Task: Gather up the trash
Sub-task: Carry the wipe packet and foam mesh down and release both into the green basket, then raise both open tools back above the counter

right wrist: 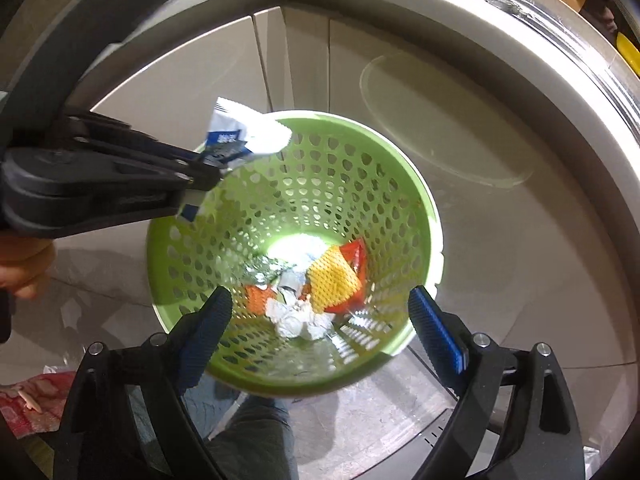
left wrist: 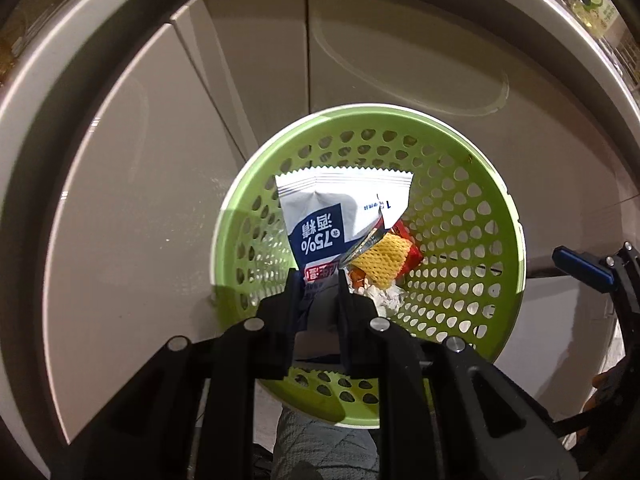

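Observation:
My left gripper is shut on a white and blue wipe packet marked 75% and holds it over the green perforated basket. In the right wrist view the left gripper reaches in from the left with the packet above the basket's near rim. The basket holds a yellow foam net, a red wrapper, crumpled white tissue, foil and an orange scrap. My right gripper is open and empty just above the basket's front edge.
The basket stands on a pale tiled floor in front of beige cabinet doors. A red and white wrapper lies on the floor at the lower left of the right wrist view. A countertop edge curves overhead.

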